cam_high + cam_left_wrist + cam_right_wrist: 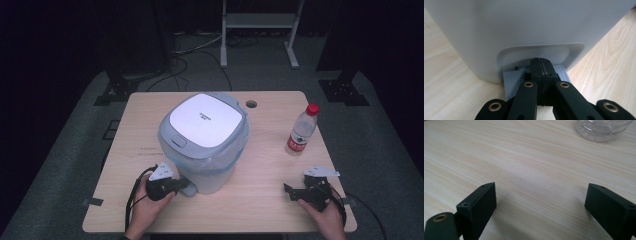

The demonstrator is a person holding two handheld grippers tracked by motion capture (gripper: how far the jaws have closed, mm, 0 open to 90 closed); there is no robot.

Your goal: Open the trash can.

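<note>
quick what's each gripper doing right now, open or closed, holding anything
Left gripper: closed, empty, tips on the grey pedal of the white lidded bin.
Right gripper: open, empty, over the pale wooden table.

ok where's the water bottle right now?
In the high view the water bottle stands upright at the table's far right, beyond the right gripper and right of the pedal bin.

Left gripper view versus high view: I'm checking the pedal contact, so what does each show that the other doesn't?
The left gripper view alone shows the left tongs shut, their tip on the grey ribbed pedal in the bin's base recess. The high view alone shows the white square lid, the clear red-capped plastic bottle and the right tongs. Both show the pale grey pedal bin on the light wooden table.
</note>
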